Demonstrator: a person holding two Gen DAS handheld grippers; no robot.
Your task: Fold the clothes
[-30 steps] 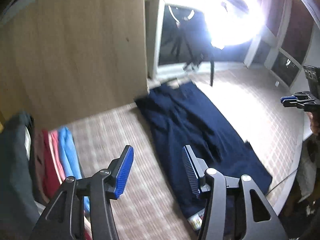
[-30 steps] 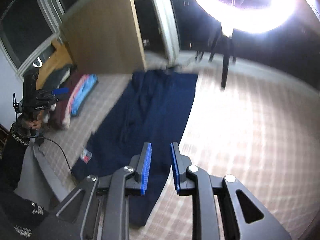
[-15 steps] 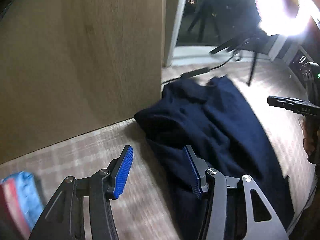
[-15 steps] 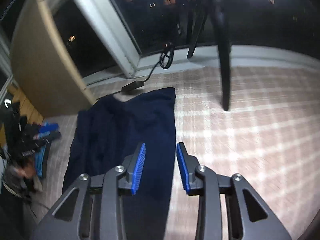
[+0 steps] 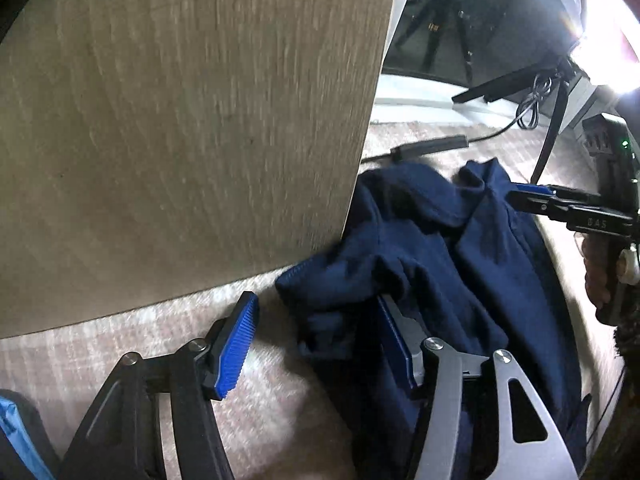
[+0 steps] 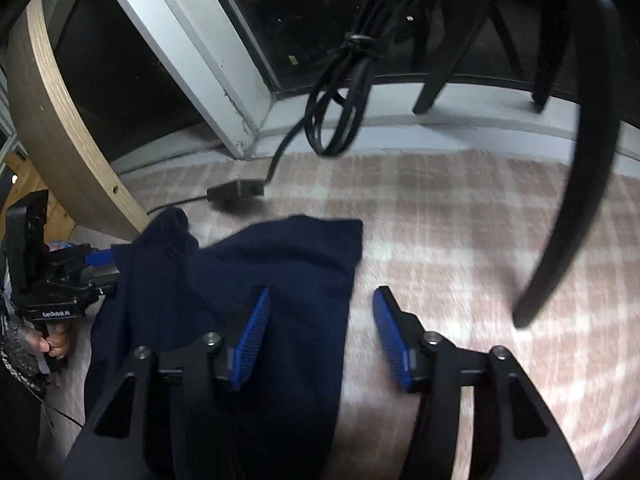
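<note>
A navy blue garment [image 5: 460,264] lies spread on a pink plaid cover [image 6: 460,240]. My left gripper [image 5: 316,344] is low over its bunched left corner. Its jaws are opening; the crumpled cloth sits between them, the right pad half hidden behind a fold, and neither pad presses on it. My right gripper [image 6: 320,340] hovers over the garment's [image 6: 280,264] right edge, jaws opening, one pad above the cloth and the other above the cover. Each gripper also shows in the other's view: the right gripper [image 5: 524,196] and the left gripper [image 6: 100,264], each held by a hand.
A wooden panel [image 5: 180,120] stands hard against the garment's left corner. A power adapter [image 6: 236,190] with a coiled cable [image 6: 340,92] lies just beyond the garment by the window sill. A black stand leg [image 6: 580,160] curves down at the right. Folded blue cloth [image 5: 16,432] lies at lower left.
Both grippers have dropped and moved forward to the garment's far end, which now fills the views. The right jaws have spread from nearly shut to wide; the left jaws widened slightly.
</note>
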